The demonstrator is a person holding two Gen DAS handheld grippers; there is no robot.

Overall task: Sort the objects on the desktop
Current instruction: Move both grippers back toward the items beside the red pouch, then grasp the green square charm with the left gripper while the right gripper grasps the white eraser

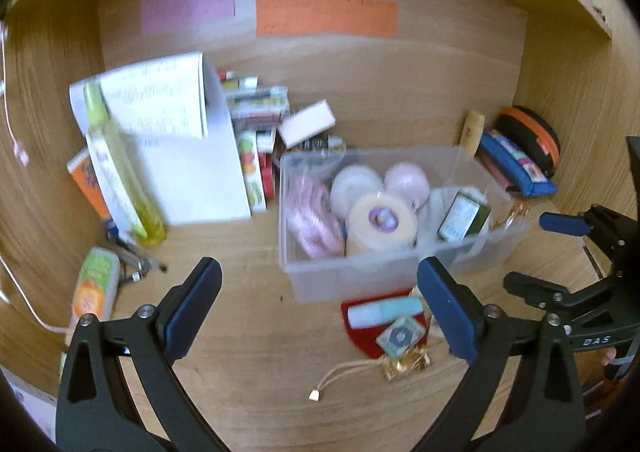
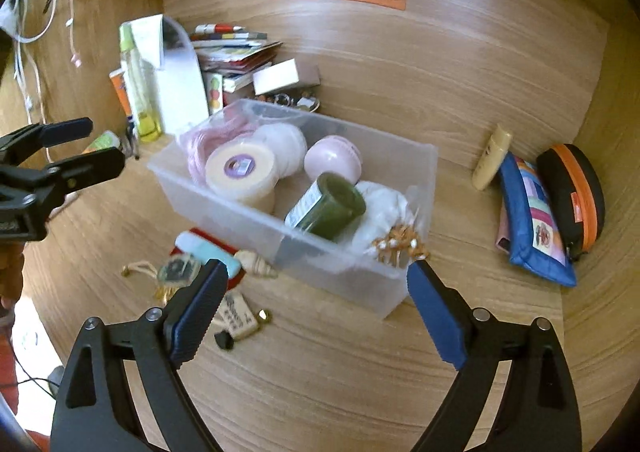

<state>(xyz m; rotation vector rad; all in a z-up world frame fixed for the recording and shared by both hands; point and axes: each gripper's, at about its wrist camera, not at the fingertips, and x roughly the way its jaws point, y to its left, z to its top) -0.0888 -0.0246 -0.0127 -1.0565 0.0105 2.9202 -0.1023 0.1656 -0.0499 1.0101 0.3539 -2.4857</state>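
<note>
Two grippers, left (image 1: 318,304) and right (image 2: 316,310), hover apart and empty near the bin (image 2: 224,208); between picks, next likely the loose tube (image 1: 384,312) just beside it.

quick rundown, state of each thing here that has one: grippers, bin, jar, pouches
left gripper: open, empty
right gripper: open, empty
clear bin: no lid, partly filled
green jar: on its side in the bin
blue pouch: lying flat on the desk
black and orange case: zipped shut
</note>
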